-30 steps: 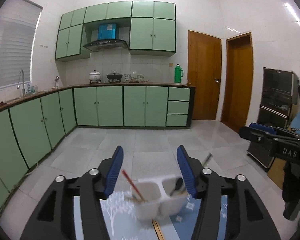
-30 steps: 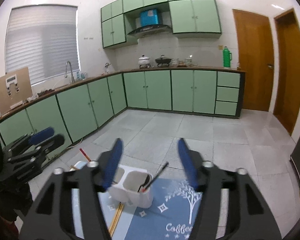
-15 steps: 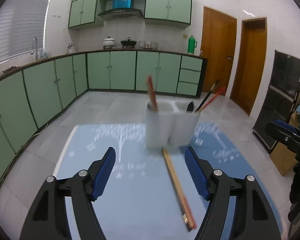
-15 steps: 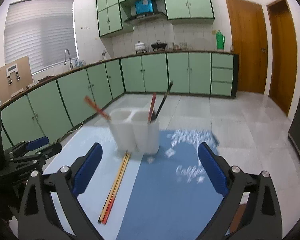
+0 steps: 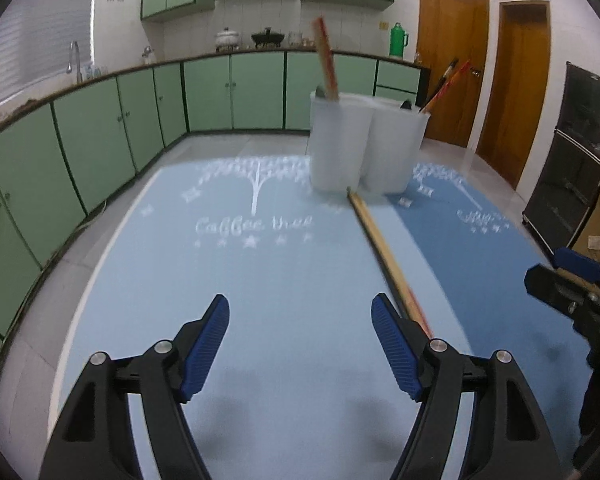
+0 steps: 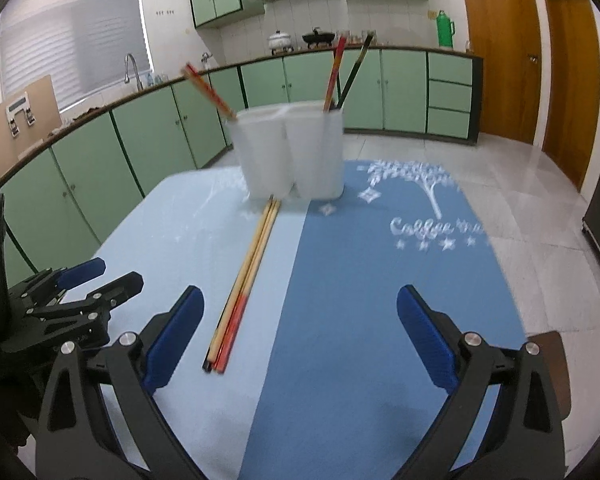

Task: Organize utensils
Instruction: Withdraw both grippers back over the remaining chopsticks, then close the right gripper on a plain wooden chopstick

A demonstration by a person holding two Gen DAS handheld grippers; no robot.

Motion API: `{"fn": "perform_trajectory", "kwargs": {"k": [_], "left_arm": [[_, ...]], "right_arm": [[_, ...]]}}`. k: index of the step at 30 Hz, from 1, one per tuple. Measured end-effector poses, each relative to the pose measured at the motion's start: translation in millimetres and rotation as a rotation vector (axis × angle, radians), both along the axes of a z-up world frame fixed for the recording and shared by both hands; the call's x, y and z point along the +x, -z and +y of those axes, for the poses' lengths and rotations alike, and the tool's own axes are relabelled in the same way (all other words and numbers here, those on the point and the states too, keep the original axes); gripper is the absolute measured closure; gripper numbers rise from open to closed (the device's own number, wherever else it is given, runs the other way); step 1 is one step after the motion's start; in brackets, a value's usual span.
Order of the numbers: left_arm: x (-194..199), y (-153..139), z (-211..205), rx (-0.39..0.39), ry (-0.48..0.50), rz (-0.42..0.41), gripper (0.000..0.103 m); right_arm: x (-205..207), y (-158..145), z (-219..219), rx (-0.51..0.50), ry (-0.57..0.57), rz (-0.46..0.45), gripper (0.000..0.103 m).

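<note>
Both of my grippers sit low over the desk (image 5: 112,280), which is covered by a two-tone blue cloth (image 6: 360,300) printed with white trees and "Coffee" lettering. Left gripper (image 5: 300,340): jaws have just been opening and now stand apart with nothing between them, only bare light-blue cloth. Right gripper (image 6: 300,336): jaws have also just been opening, now spread very wide, nothing between the pads. Task item: a pair of loose chopsticks (image 6: 246,284) lying flat on the cloth, side by side, far tips right at the base of the white two-compartment utensil holder (image 6: 290,152), red-and-black near ends toward me. From the right wrist view the near ends lie just right of my left-hand blue pad (image 6: 172,338), inside the span of the jaws but untouched. From the left wrist view the same pair runs diagonally and passes behind the right-hand finger (image 5: 396,354); whether they touch I cannot tell. The holder stands upright at the far end of the desk. Its left compartment holds one red-tipped chopstick (image 6: 210,90) leaning left; its right compartment holds a red one (image 6: 334,74) and a dark one (image 6: 352,74) leaning slightly right. Frames are a bit motion-blurred. Green kitchen cabinets (image 6: 160,140) and wooden doors (image 5: 452,64) behind.
</note>
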State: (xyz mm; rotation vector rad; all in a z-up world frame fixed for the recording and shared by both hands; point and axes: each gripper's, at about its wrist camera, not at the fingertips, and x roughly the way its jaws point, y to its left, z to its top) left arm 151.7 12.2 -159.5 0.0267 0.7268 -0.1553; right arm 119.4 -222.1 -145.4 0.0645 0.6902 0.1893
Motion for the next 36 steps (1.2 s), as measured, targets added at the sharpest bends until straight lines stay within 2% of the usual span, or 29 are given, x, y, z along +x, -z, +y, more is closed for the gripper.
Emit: {"fn": "perform_trajectory", "kwargs": {"k": [11,16,26,31,36], "left_arm": [[-2,26,15,0.021,-0.026,0.087,0.03],[0,30,19,0.016,-0.037,0.106,0.029],[2,34,21,0.004,-0.048,0.121,0.026],[4,35,20,0.005,-0.049,0.128,0.026],[3,34,18,0.016,-0.043,0.122,0.025]], "right_arm": [[1,46,20,-0.004,0.002,0.138,0.009],[4,50,30,-0.033,-0.022,0.16,0.022],[12,55,49,-0.068,-0.062,0.199,0.031],[13,56,43,-0.064,-0.04,0.204,0.039],[9,54,28,-0.094,0.028,0.199,0.039]]}}
